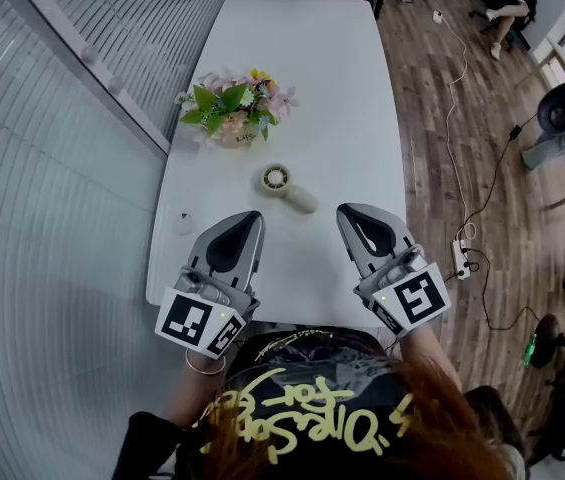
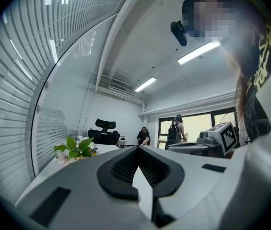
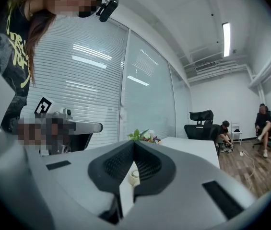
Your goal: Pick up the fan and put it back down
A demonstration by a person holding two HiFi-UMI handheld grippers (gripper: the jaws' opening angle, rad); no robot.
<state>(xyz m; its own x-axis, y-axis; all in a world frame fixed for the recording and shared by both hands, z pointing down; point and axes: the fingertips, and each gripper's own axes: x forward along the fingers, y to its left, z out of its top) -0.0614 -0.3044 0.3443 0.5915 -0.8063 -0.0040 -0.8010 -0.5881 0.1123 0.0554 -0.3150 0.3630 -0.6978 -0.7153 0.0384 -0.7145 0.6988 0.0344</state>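
Pick-up hasn't begun: the fan [image 1: 284, 185] lies on the desk [image 1: 342, 78], just ahead of and between the two claws (flowers [image 1: 234, 106] stand further back). The left claw [image 1: 251, 220] and right claw [image 1: 348, 214] are both pressed together, empty. Next, one must spread and reach forward, probably for the handle.

In the lower middle of the head view the left gripper [image 1: 250, 218] and right gripper [image 1: 349, 212] lie side by side and apart, both pointing up the frame and held level, tips angled slightly toward each other. In both gripper views the fingers [image 2: 121, 169] are pressed together with nothing between them. A marker cube [image 1: 199, 323] caps each gripper's near end, and the left wrist [image 1: 205, 366] wears a bangle
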